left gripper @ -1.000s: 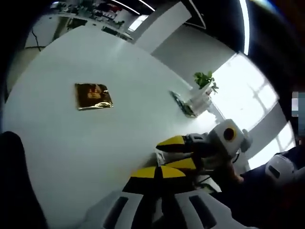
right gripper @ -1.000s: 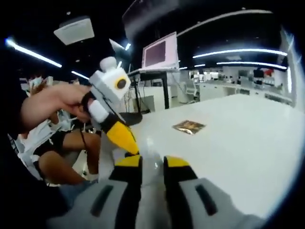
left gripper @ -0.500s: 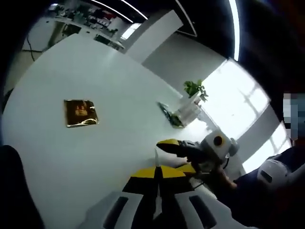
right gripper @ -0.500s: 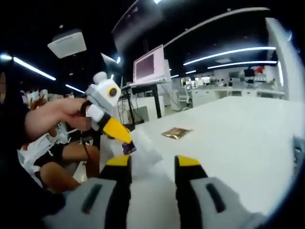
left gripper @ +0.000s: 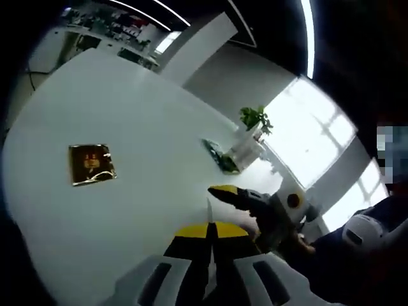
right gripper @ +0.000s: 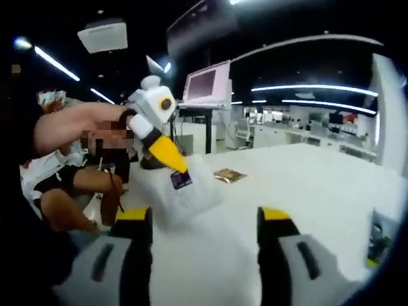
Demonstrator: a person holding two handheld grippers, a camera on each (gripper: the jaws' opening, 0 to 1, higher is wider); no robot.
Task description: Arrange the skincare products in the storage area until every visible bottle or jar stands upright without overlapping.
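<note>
I find my left hand-held gripper [left gripper: 212, 233] clamped shut on a translucent white pouch [right gripper: 185, 194], held clear above the table [left gripper: 127, 191] by its near corner, probably so it can be passed across. My right hand-held gripper [right gripper: 206, 223] stands wide open just short of the pouch, ready to receive it. No bottle or jar is discernible; a gold sachet [left gripper: 91, 164] lies well ahead on the table (flat, untouched). Against the earlier frame, the right jaws have parted considerably and the pouch now hangs between them.
</note>
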